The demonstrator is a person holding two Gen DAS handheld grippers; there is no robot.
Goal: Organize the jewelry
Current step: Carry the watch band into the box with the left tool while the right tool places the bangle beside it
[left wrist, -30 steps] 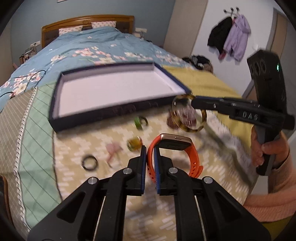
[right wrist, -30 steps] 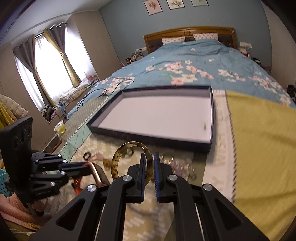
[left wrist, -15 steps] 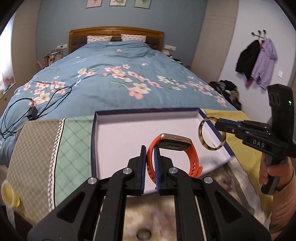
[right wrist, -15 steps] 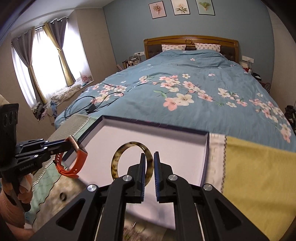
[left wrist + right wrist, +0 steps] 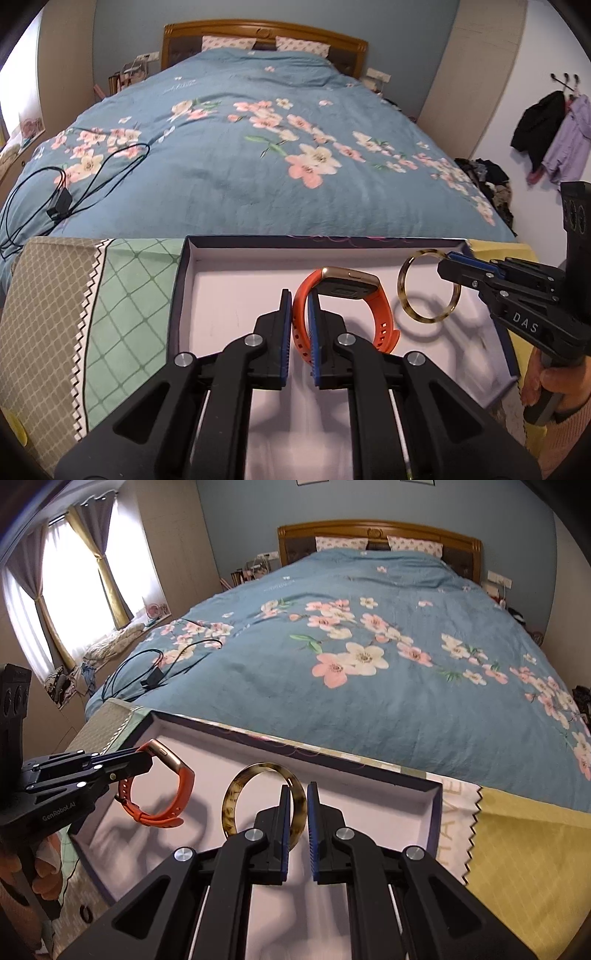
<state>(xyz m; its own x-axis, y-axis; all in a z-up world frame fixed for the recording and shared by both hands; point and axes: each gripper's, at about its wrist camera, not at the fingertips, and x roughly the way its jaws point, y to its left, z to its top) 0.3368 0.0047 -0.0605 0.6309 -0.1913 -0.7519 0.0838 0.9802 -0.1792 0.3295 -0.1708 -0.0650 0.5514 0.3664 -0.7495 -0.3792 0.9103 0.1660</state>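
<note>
**Over the tray, a piece in each grip**

Between my left fingers (image 5: 300,314) sits the orange strap of a watch (image 5: 343,306), pinched tight so the pads are nearly together. Its gold-edged case arches just ahead of my fingertips and off to their right, and the rest of the band curls down beside the right pad. Below and ahead of those fingers lies the pale floor of a shallow tray (image 5: 229,280) with a dark blue rim, resting on a patchwork cloth (image 5: 122,295) at the foot of the bed (image 5: 258,147). The watch hangs above that floor and casts a soft shadow on it.

My right fingers (image 5: 296,801) are closed just as narrowly on a tortoiseshell bangle (image 5: 236,797). I grip it by its right side, so the ring stands upright and opens out to the left of my fingertips, also above the tray's floor. From the right wrist view, the left fingers and the watch (image 5: 159,790) come in from the left, near the bangle but apart from it. From the left wrist view, the bangle (image 5: 428,288) hangs to the right of my watch, close to the tray's right wall.

Beyond both sets of fingers the blue flowered quilt stretches to a wooden headboard (image 5: 376,531). A black cable (image 5: 162,664) lies coiled on the quilt, ahead and to the left.
</note>
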